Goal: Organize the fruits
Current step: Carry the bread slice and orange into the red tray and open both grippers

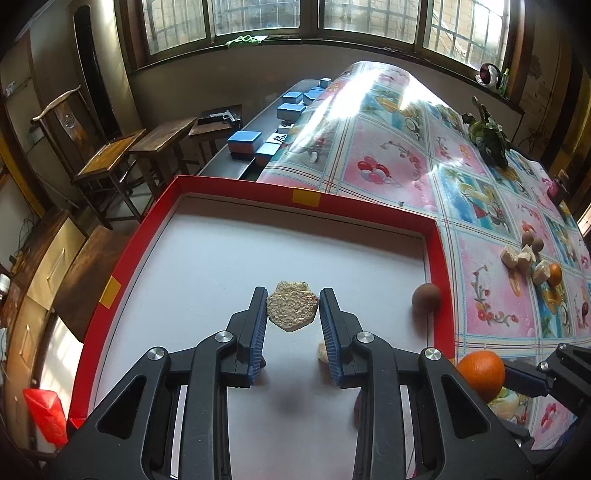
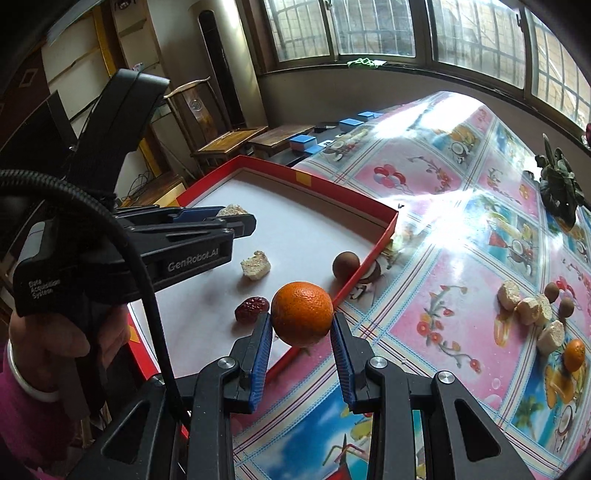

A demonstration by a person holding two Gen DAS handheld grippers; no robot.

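Hiding behind left jaws: red date, cube.

Tray left of loose fruit pile

Barred windows along the far wall, strong daylight glaring off the glossy patterned tablecloth. Plain grey wall under the sill. Wooden chair and two dark wooden stools at the left, off the table's far left corner. Dark wooden cabinet along the left edge. Tall white standing unit in the corner beside the windows.
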